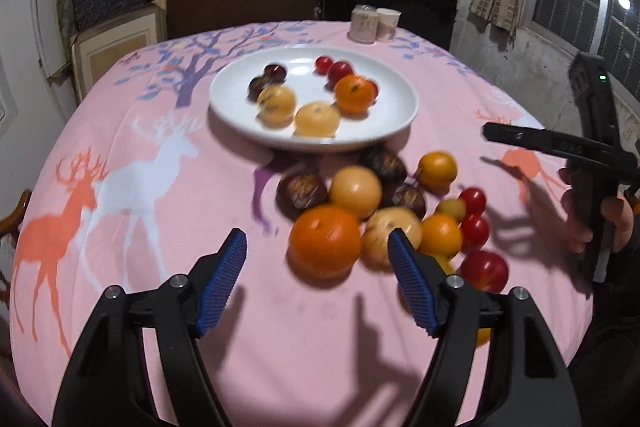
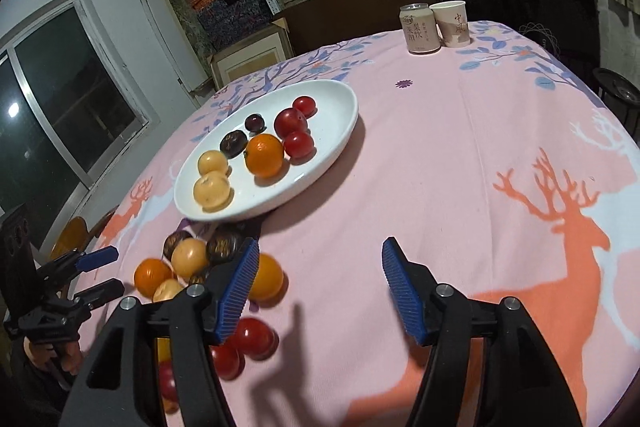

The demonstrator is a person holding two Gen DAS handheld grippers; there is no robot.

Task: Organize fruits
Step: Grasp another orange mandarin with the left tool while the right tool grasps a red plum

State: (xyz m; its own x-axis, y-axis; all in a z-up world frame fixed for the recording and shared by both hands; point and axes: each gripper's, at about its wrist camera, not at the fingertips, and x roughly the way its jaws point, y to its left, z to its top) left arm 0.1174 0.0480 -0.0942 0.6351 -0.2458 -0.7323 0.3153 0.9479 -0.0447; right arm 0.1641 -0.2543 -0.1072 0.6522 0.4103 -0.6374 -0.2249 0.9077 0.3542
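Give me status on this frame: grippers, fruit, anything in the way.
Left gripper open, empty; right gripper open, empty. Some fruit on the white plate, a loose pile on the cloth beside it. Can and cup far off, nothing in the way.

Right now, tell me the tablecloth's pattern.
The tablecloth is pink, printed with orange and white deer and purple trees; the right wrist view shows it best.

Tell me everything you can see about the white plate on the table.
The white plate is a shallow, glossy, oval-looking dish, seemingly ceramic, lying flat on the pink deer-print tablecloth. It holds eight fruits: two pale yellow, one orange, two dark brown-purple and three red. More loose fruit lies on the cloth by its near rim; whether any touches it is unclear. Neither gripper touches it.
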